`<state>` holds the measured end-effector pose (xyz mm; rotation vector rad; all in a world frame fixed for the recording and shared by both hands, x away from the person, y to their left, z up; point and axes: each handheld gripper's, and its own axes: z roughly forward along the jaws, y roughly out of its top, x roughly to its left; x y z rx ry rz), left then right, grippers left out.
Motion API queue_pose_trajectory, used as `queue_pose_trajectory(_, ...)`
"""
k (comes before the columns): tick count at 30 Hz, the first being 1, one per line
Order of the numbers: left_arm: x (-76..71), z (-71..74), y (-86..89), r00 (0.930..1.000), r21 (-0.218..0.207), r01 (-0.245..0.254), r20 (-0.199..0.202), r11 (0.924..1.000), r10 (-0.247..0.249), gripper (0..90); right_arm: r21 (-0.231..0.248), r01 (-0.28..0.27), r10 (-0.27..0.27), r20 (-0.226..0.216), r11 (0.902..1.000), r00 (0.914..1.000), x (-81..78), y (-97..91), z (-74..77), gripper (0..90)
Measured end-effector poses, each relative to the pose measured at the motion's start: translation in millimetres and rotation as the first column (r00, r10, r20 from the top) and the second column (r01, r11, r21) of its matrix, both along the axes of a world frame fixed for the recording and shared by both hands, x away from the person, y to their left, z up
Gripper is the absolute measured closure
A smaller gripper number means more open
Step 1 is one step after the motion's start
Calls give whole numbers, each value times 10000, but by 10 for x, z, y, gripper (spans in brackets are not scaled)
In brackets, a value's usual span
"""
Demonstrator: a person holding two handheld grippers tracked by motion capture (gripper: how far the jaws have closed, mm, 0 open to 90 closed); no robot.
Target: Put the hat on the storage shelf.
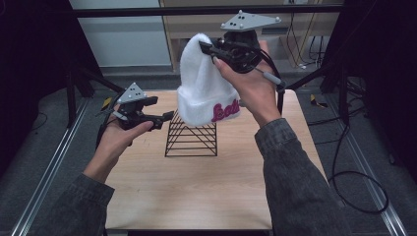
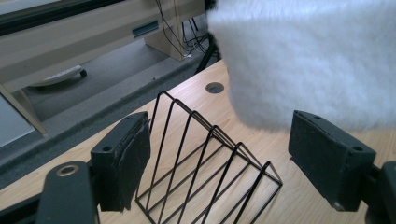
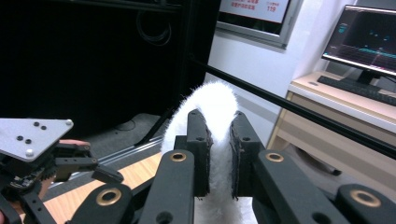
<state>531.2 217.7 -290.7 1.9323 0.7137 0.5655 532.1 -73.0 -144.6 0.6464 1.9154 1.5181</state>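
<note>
Hat (image 1: pixel 201 83) hangs in my right gripper (image 1: pixel 209 49), clamped on its crown above the wire rack (image 1: pixel 192 137), left gripper (image 1: pixel 167 117) gaping beside it, so I judge lowering the brim squarely over the rack comes next

Left gripper (image 1: pixel 167 117) and right gripper (image 1: pixel 202 46): black housings, each topped by a grey three-cornered plate (image 1: pixel 132 93) studded with small screws. The jaws are black, with flat rectangular pads (image 2: pixel 122 161), brass-coloured rings at the pivots and exposed gear teeth on the body. A black cable trails from each. Both forearms wear dark grey denim-like sleeves (image 1: pixel 295 182).
</note>
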Motion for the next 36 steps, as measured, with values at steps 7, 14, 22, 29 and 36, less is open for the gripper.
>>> queue_pose_trajectory(7,-57,15,-23,9998,44,181,69,9998,-182,198,53,-197,197,26,9998,9998,-26,60,-23,812)
queue_pose_trajectory(14,-78,20,-19,9990,-92,448,1,9990,-448,199,96,-315,316,-21,9995,9995,-23,100,-40,812)
queue_pose_trajectory(22,-110,26,-73,9964,-296,843,111,9960,-840,193,162,-580,580,-24,9982,9983,-33,171,-48,811)
queue_pose_trajectory(29,-66,28,-76,9963,-772,859,168,9933,-849,162,382,-1058,1059,-7,9937,9944,-87,234,-21,811)
queue_pose_trajectory(36,53,-53,-154,9904,-1111,1236,-483,9861,-1296,271,268,-1446,1448,-35,9891,9895,-111,297,-44,812)
